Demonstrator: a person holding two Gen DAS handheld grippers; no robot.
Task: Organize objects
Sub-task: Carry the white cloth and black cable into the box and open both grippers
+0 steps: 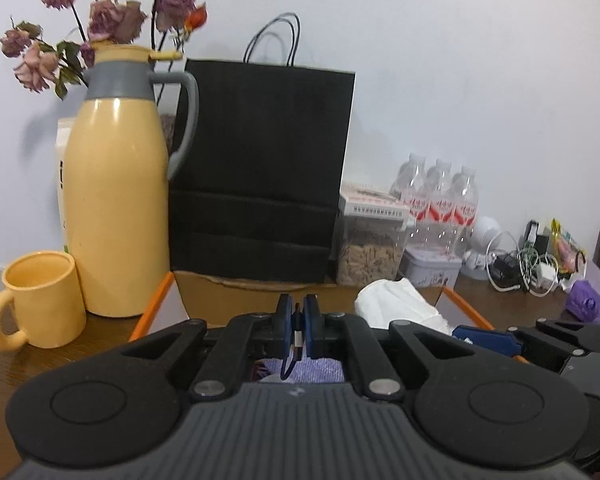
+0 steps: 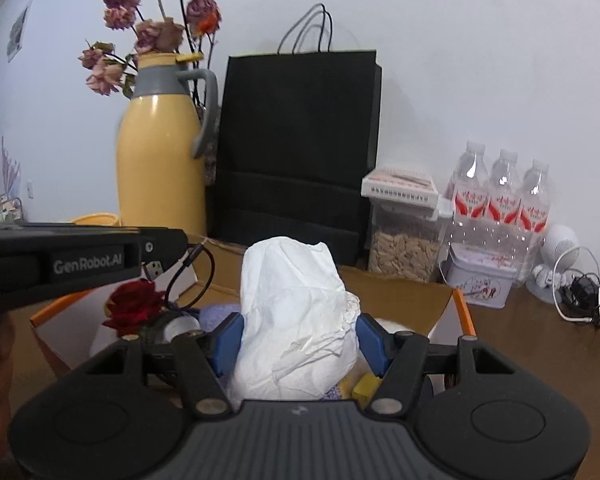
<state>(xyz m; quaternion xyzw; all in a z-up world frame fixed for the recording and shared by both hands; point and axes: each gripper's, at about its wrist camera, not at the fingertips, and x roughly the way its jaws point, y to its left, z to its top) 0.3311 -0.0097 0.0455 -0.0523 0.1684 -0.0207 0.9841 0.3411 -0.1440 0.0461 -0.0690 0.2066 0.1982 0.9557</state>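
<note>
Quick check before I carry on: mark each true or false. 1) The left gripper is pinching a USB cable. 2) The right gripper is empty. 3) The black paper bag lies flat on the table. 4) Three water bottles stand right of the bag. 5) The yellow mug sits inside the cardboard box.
1) True: the left gripper is shut on the USB cable.
2) False: the right gripper holds a white tissue pack.
3) False: the black paper bag stands upright.
4) True: water bottles.
5) False: the yellow mug sits on the table, outside the cardboard box.
</note>
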